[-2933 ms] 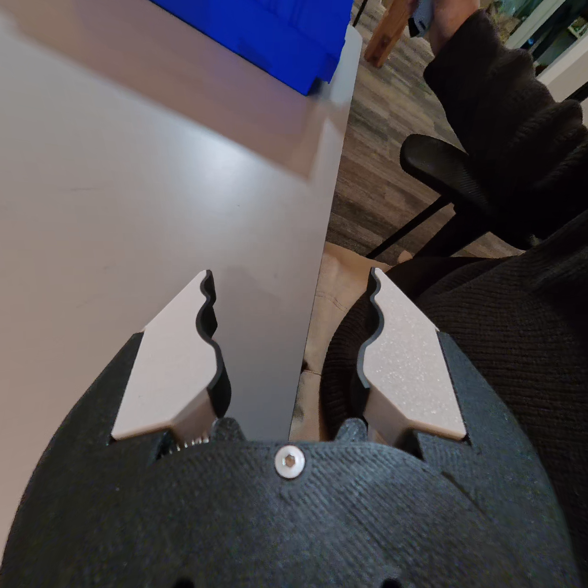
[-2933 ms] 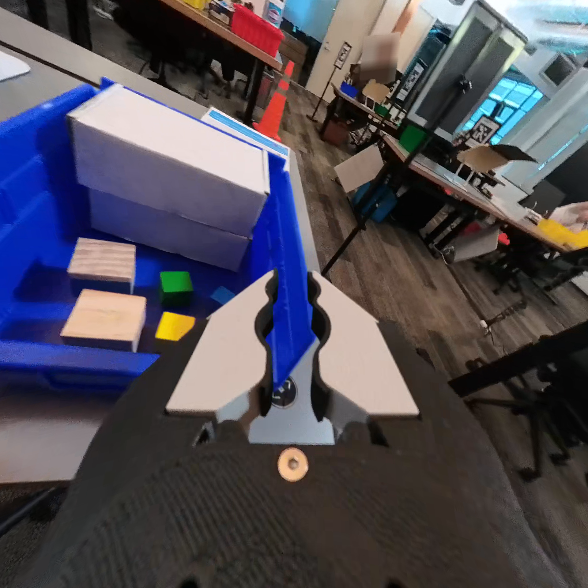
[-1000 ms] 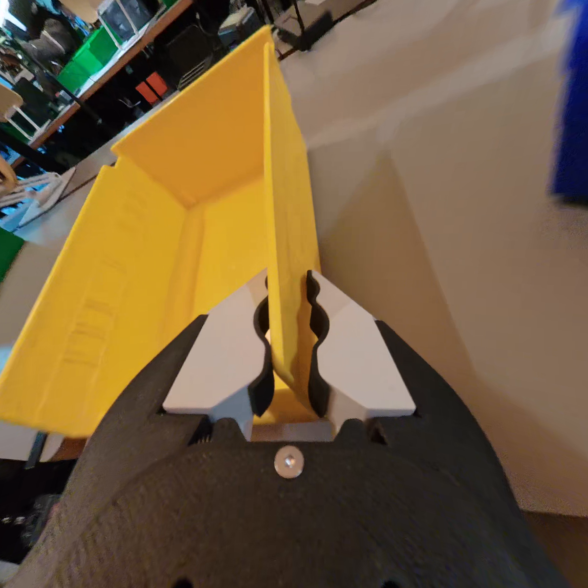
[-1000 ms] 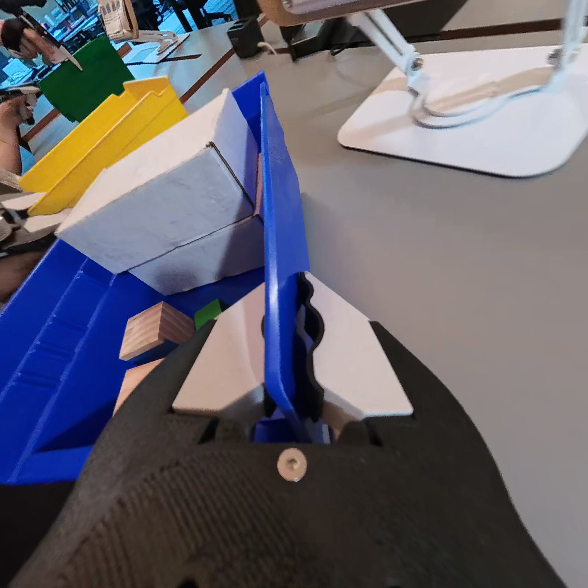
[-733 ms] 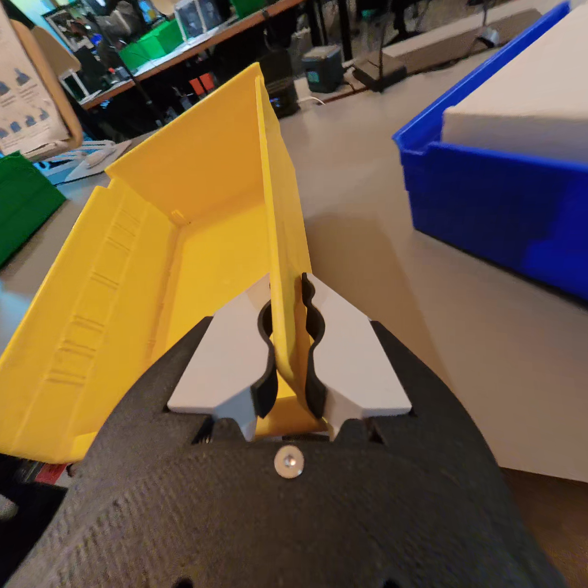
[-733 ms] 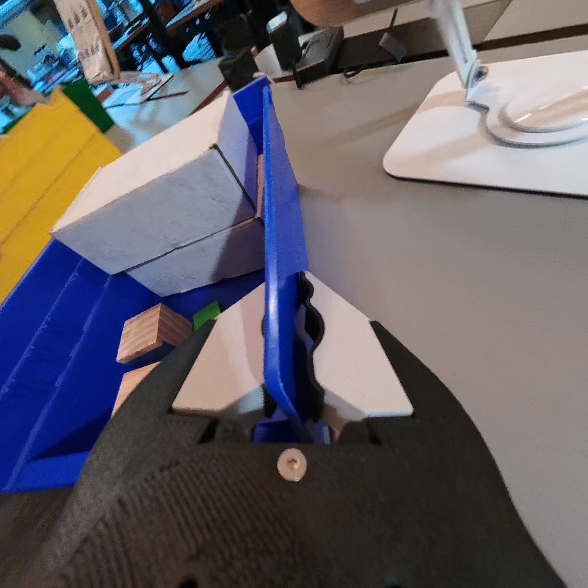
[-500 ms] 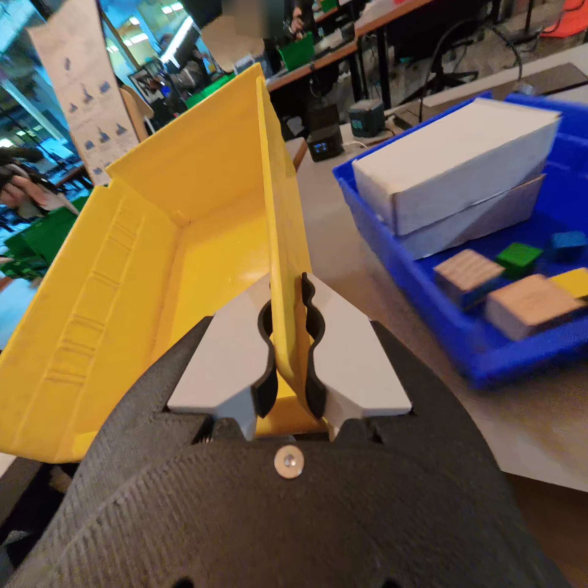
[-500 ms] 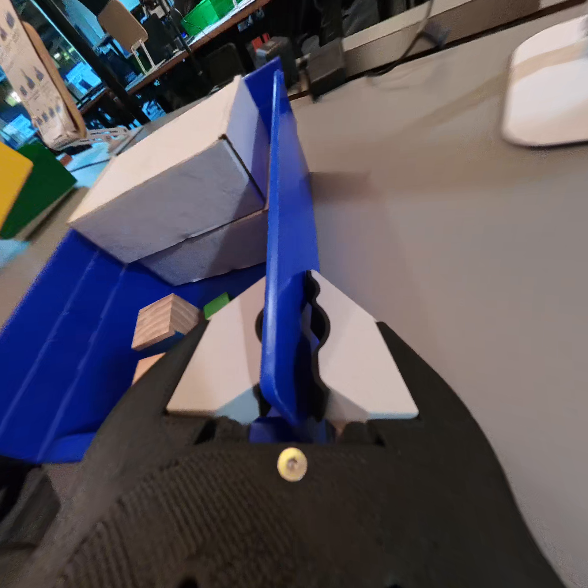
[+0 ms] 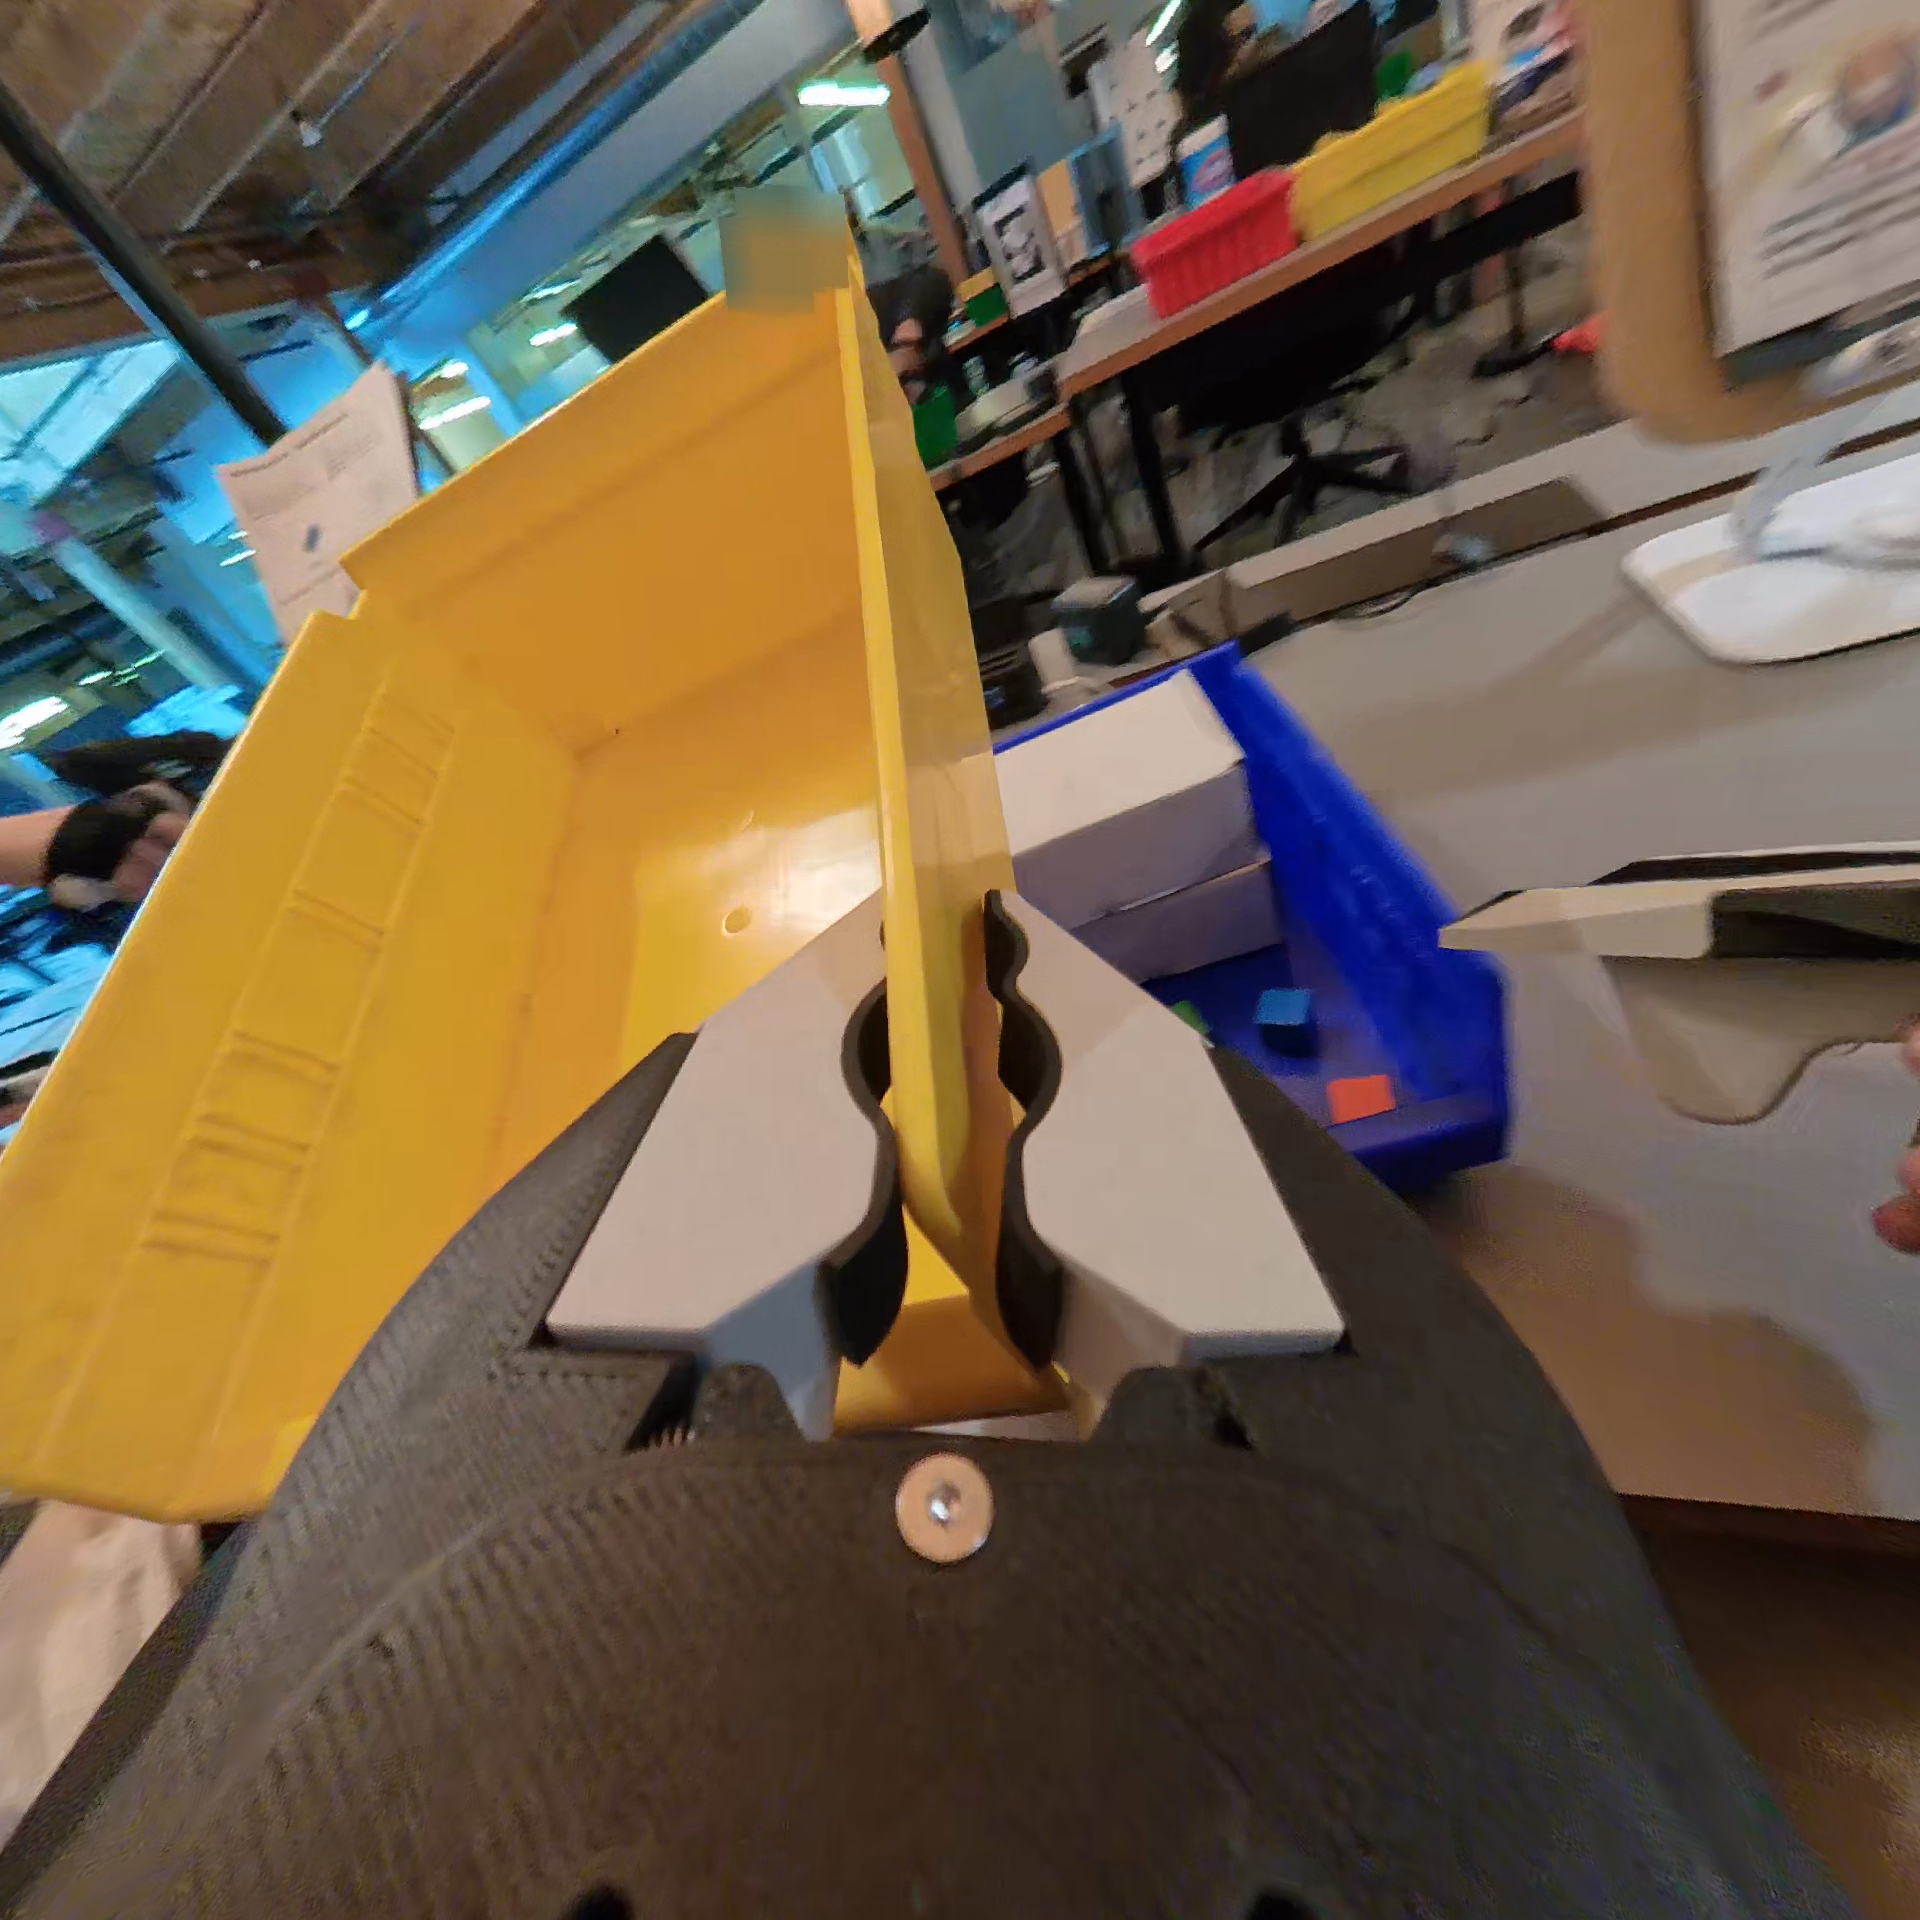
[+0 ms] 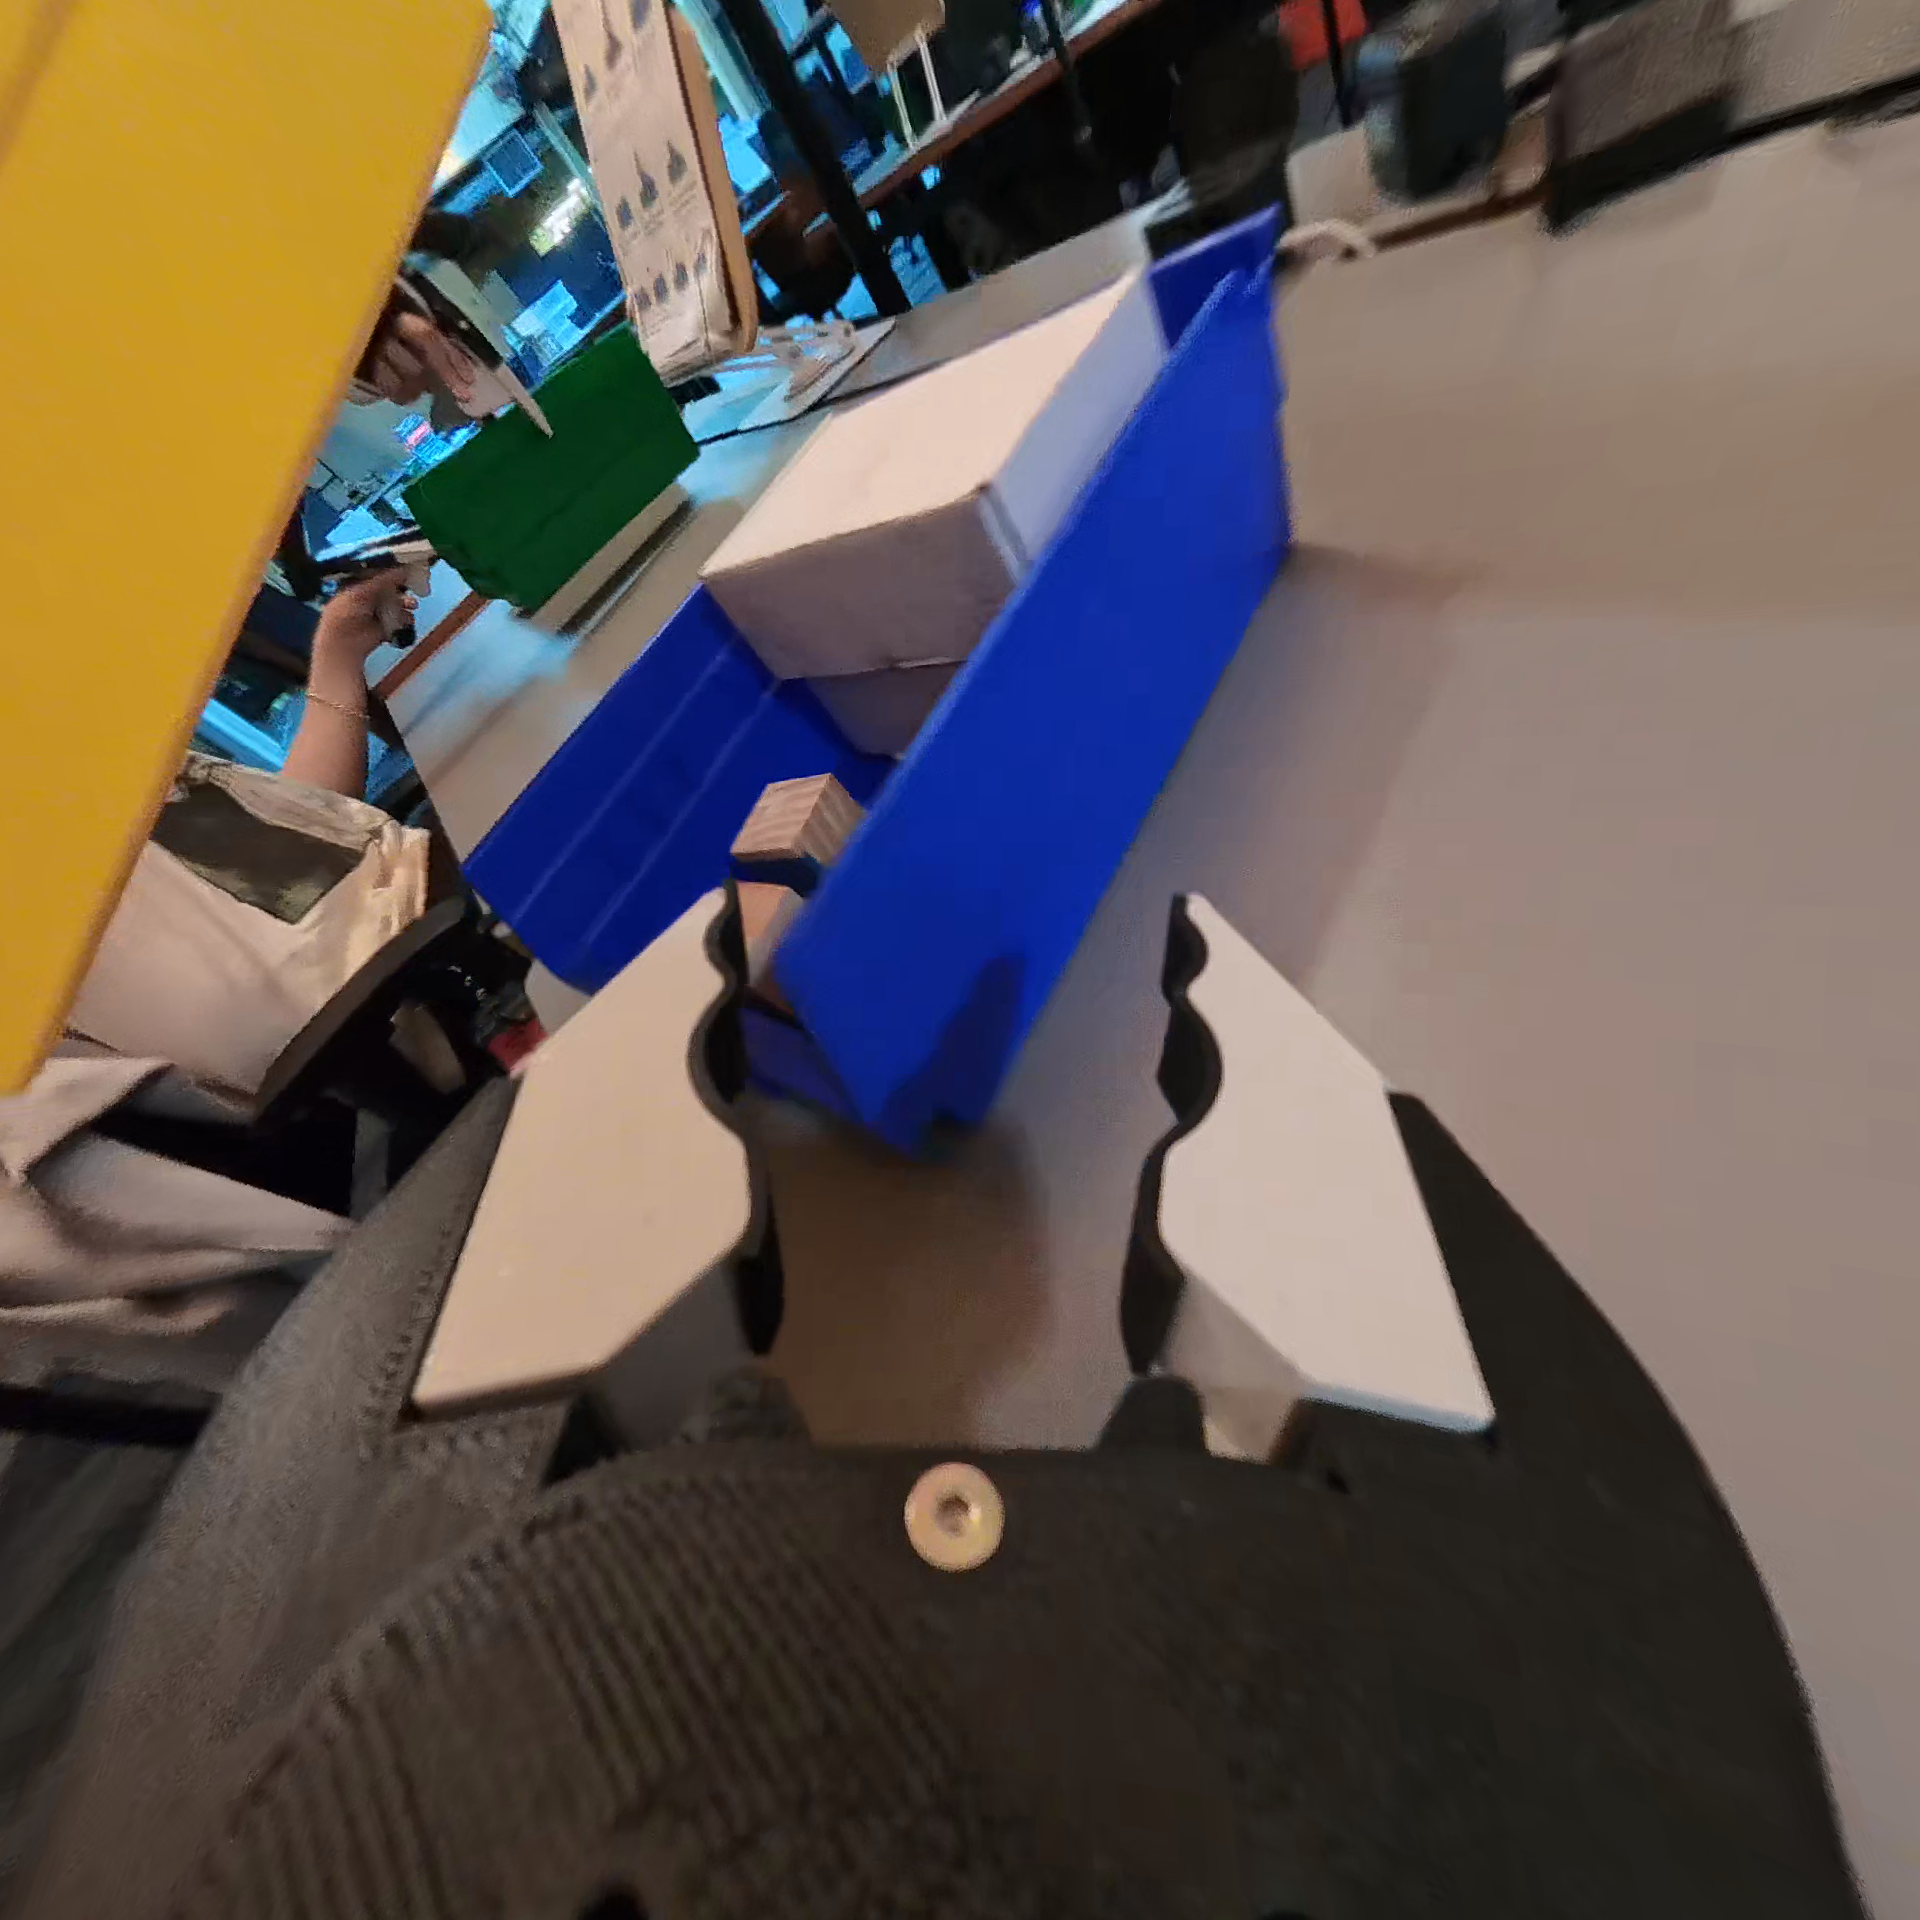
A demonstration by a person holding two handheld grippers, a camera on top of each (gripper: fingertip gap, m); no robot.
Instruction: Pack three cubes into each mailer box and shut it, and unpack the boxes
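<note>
Two white mailer boxes [image 9: 1127, 777], both shut, stacked one on the other at the far end of the blue bin [image 9: 1382, 935]; top one sits slightly askew on the lower [image 9: 1184, 920]. Loose cubes on the blue bin's floor, nearer than the boxes: blue cube [image 9: 1283, 1008], orange-red cube [image 9: 1361, 1098], sliver of a green one [image 9: 1193, 1016]. Larger striped wooden cube [image 10: 798, 821] against the bin's right wall, second wooden block [image 10: 767, 935] just nearer.

An open-plan workshop or lab. Long worktables [image 9: 1299, 270] at 1 o'clock hold coloured storage bins [image 9: 1216, 255]; exposed ceiling beams [image 9: 208, 125] run at 11 o'clock.
</note>
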